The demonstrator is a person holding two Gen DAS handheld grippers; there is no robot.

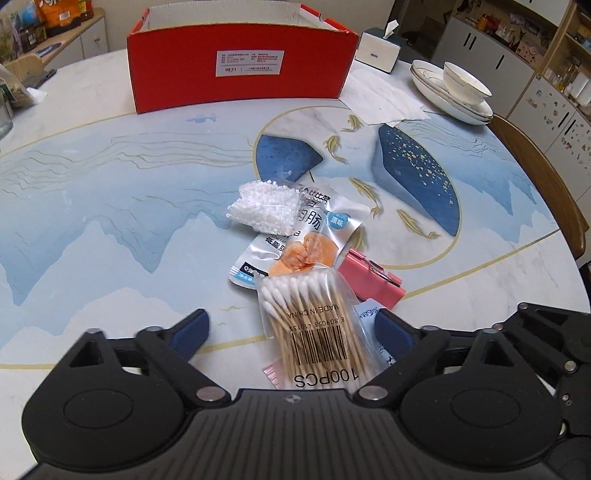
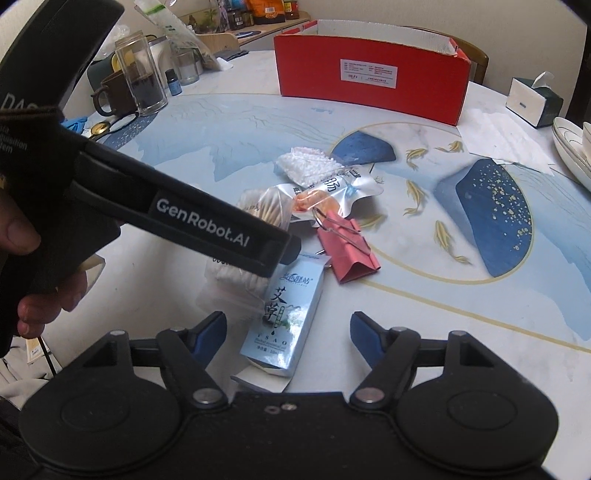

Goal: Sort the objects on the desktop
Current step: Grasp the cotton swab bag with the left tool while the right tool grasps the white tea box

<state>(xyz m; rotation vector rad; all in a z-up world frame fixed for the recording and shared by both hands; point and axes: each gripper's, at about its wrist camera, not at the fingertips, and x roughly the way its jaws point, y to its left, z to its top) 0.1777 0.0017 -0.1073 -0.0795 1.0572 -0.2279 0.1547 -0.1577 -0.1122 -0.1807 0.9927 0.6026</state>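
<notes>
A round table [image 1: 110, 177] with a blue mountain print fills the room; behind it stand white cabinets [image 1: 476, 48] and open shelves [image 1: 554, 22].

Bare table [image 1: 110, 221] lies open between the pile of packets [image 1: 295, 240] and the red box [image 1: 240, 70]. Stacked dishes [image 1: 454, 92] and a tissue box [image 1: 376, 50] crowd the right; glass jars [image 2: 144, 74] and a mug [image 2: 114, 92] crowd the left.
</notes>
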